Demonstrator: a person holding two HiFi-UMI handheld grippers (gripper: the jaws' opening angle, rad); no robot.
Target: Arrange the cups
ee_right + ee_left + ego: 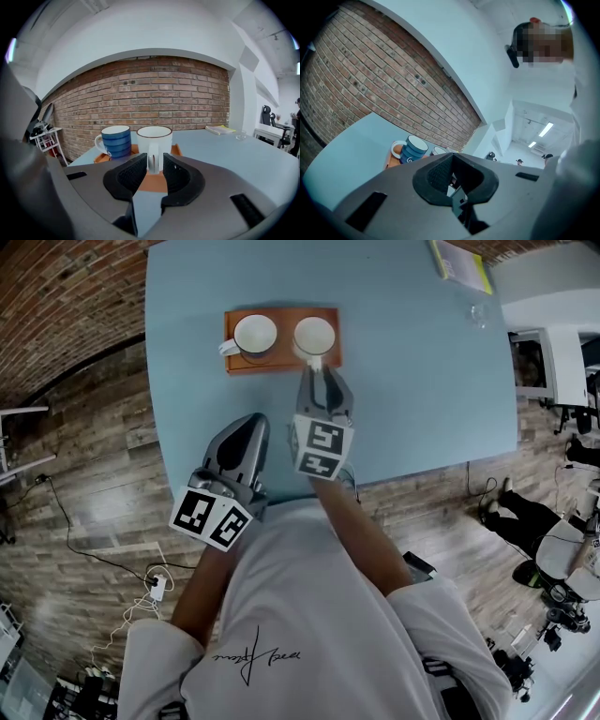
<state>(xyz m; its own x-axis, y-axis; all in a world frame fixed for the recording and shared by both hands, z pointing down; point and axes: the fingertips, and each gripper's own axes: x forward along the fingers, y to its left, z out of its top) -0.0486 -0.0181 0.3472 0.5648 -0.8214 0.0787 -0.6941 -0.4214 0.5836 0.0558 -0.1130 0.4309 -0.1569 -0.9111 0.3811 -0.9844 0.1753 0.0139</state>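
Note:
An orange tray [281, 362] on the light blue table [422, 381] carries two upright cups. The blue striped cup [255, 334] [116, 140] stands on its left half, handle to the left. On the right half is the white cup with a brown rim [314, 336] [154, 138], and its handle [152, 159] points toward me. My right gripper [316, 371] [153, 163] is open, with that handle between its pads and a thin gap showing beside it. My left gripper [251, 423] [452, 165] is shut and empty, held level over the table's near edge, apart from the tray.
A yellow booklet [461, 261] and a small clear glass [480, 313] lie at the table's far right. The table's front edge [422, 460] runs just ahead of my body. A brick wall [154, 93] stands behind the table.

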